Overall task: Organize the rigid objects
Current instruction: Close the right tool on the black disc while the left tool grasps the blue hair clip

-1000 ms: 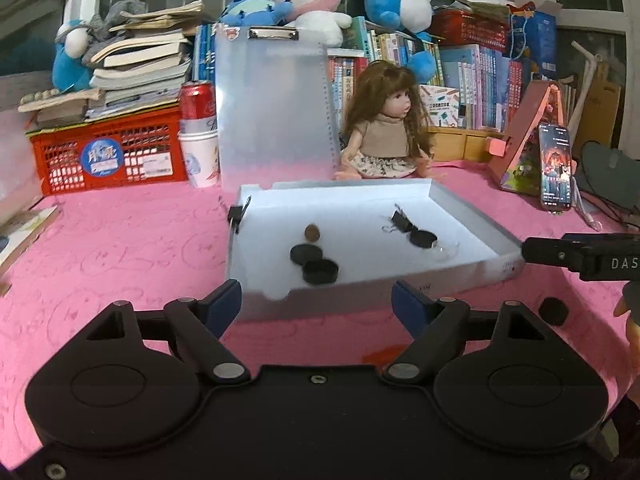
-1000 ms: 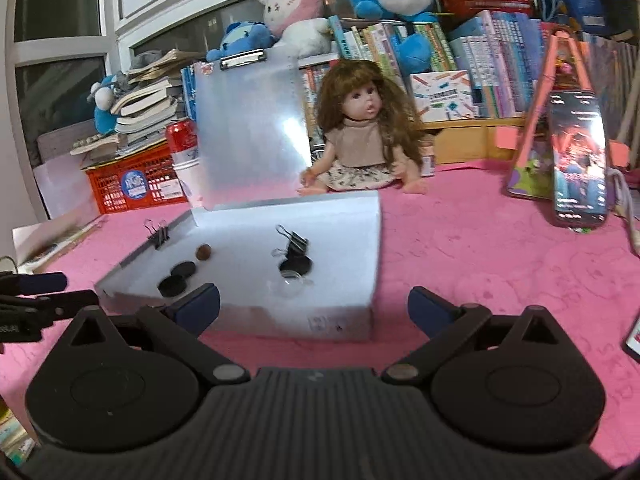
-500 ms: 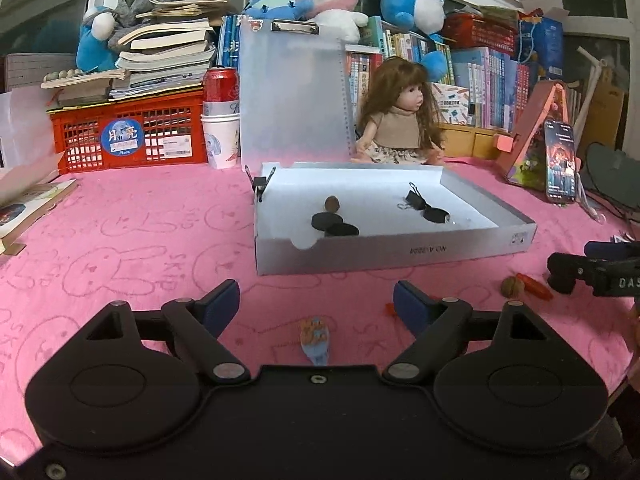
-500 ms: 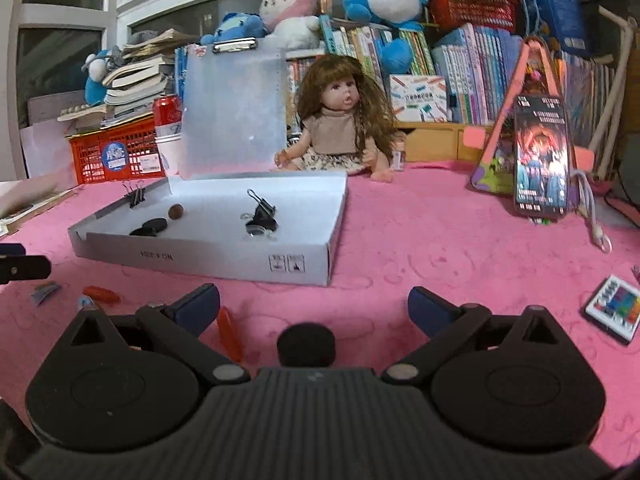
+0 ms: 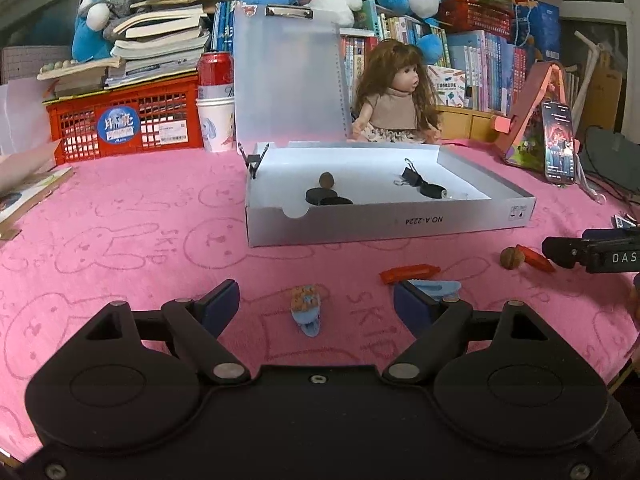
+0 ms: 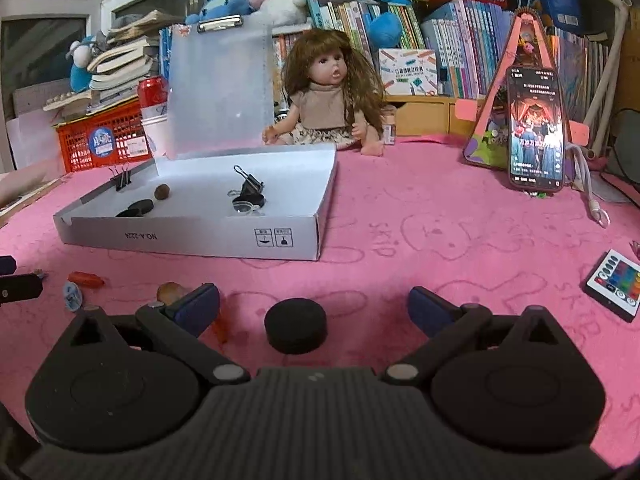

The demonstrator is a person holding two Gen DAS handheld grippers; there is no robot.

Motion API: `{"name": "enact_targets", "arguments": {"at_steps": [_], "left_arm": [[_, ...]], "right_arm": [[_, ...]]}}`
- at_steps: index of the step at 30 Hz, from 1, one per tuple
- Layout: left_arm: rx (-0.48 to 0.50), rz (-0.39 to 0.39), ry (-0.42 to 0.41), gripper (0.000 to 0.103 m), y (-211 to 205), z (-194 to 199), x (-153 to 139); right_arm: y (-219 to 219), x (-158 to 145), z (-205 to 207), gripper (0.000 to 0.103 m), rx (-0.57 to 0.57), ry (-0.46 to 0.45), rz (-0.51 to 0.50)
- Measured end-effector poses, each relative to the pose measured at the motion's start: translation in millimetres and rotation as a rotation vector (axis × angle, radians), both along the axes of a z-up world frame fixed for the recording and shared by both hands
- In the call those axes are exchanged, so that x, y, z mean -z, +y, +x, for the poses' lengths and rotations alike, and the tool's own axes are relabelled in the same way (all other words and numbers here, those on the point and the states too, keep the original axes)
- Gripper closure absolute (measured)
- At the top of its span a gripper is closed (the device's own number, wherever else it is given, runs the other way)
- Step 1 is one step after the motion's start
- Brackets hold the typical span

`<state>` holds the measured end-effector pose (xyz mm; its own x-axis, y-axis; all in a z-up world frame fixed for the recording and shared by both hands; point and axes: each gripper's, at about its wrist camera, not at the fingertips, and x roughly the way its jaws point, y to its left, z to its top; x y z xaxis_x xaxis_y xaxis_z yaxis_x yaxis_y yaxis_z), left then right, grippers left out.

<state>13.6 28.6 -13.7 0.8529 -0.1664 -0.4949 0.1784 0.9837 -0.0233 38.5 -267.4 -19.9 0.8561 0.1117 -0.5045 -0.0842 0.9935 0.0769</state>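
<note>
Disc (image 6: 296, 331) lies on the pink tabletop (image 6: 440, 232) between the right gripper's (image 6: 313, 306) spread fingers, untouched, so this looks like the pick in hand: lower straight, centre it, then close on its flat rim. Left gripper (image 5: 316, 301) also hangs with fingers apart, empty, a blue clip (image 5: 306, 309) between them. Farther off, the box (image 6: 192, 237) already holds discs, a nut and binder clips; carry the disc over its near wall.

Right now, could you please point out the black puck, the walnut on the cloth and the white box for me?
black puck (image 6: 295, 322): right wrist view, centre of its top face.
walnut (image 5: 511, 257): left wrist view, middle of its shell.
white box (image 5: 384, 226): left wrist view, front wall.
</note>
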Motion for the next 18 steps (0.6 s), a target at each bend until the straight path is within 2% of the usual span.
{"name": "enact_targets", "arguments": {"at_steps": [5,18], "left_arm": [[-0.009,-0.007,0.022,0.019,1.2,3.6,4.2],[-0.013,0.018,0.021,0.019,-1.0,6.0,8.9]], "right_arm": [[-4.0,1.1,4.4,0.0,0.015,0.031,0.026],[-2.2,0.2,6.5,0.0,0.008,0.042,0.011]]}}
